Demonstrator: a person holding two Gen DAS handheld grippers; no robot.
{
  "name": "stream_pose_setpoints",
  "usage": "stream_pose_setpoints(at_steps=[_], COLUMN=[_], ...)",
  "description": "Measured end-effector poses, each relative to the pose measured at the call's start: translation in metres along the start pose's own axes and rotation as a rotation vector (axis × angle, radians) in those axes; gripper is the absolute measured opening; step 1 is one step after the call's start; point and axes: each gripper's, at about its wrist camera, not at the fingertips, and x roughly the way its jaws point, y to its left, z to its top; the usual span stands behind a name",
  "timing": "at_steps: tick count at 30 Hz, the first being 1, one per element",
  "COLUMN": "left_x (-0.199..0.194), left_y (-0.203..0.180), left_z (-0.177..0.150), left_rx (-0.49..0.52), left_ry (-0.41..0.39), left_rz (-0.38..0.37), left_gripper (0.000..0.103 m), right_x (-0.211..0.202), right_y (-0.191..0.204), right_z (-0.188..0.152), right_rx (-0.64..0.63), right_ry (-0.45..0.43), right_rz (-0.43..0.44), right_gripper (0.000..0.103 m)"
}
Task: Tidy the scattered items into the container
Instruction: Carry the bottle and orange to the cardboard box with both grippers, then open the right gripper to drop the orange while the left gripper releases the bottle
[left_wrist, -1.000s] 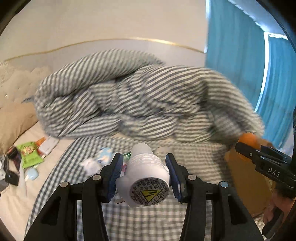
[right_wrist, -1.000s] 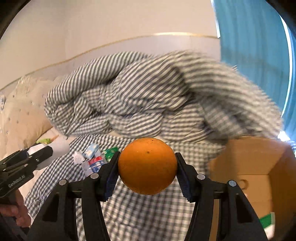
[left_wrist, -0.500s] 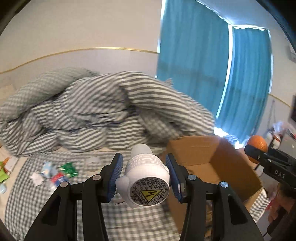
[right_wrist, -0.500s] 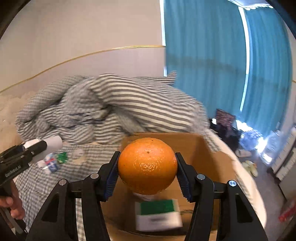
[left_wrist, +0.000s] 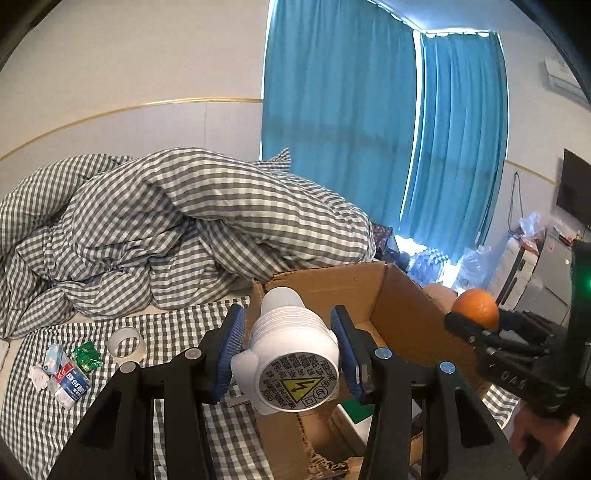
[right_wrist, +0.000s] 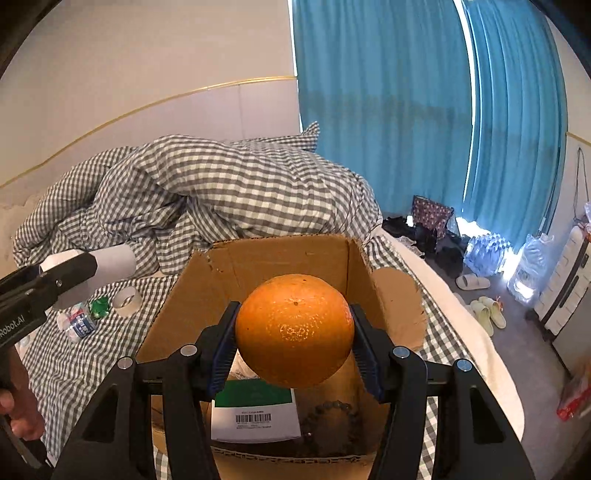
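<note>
The open brown cardboard box (right_wrist: 280, 254) sits on my bed, on the grey-and-white checked sheet (right_wrist: 92, 365), just in front of both my grippers. My right gripper (right_wrist: 294, 345) has its blue-padded fingers (right_wrist: 223, 350) clamped on a round orange fruit (right_wrist: 294, 328), held over the box's opening. My left gripper (left_wrist: 287, 350) has its fingers (left_wrist: 231, 345) clamped on a white plastic plug-in device with a ribbed neck (left_wrist: 288, 347), at the box's near left corner.

The device's round grey label shows a yellow triangle with a lightning bolt, a double-square mark and a CCC mark; the small print around it I cannot read. My right gripper's side, seen from the left wrist, carries the letters "DAS"; from the right wrist my left gripper's body reads "Robot.AI", with the start cut off.

Only the right wrist view looks down into the box: a green-and-white card with a barcode (right_wrist: 255, 410) and a dark beaded string (right_wrist: 328, 417) lie on its floor. It also shows pale slippers (right_wrist: 480, 295) on the floor beside the bed.

The left wrist view gives the clearer look at what lies on the sheet left of the box: a clear roll of tape (left_wrist: 127, 343), a small green wrapper (left_wrist: 86, 355) and a blue-and-red packet with white characters (left_wrist: 70, 382). Behind it all are the crumpled checked duvet (left_wrist: 166, 229) and blue curtains (left_wrist: 332, 129).
</note>
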Motion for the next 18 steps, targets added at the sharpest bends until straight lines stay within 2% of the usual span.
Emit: stream_pose_setpoints(at_steps=[7, 8, 9, 11, 18], left_x=[0.006, 0.007, 0.007, 0.008, 0.018], left_y=[-0.005, -0.005, -0.005, -0.007, -0.019], left_z=[0.001, 0.001, 0.001, 0.001, 0.002], left_rx=[0.009, 0.009, 0.010, 0.012, 0.023], left_ry=[0.008, 0.008, 0.008, 0.009, 0.025], left_rz=[0.003, 0.002, 0.002, 0.001, -0.017], left_gripper=[0.049, 0.049, 0.049, 0.049, 0.049], right_x=[0.014, 0.014, 0.013, 0.004, -0.017], right_y=[-0.001, -0.001, -0.001, -0.004, -0.017], right_z=[-0.002, -0.002, -0.001, 0.001, 0.010], right_rx=[-0.014, -0.014, -0.009, 0.006, 0.020], right_ry=[0.035, 0.028, 0.013, -0.031, -0.090], right_rz=[-0.022, -0.029, -0.034, -0.041, -0.064], right_gripper=[0.057, 0.060, 0.074, 0.089, 0.089])
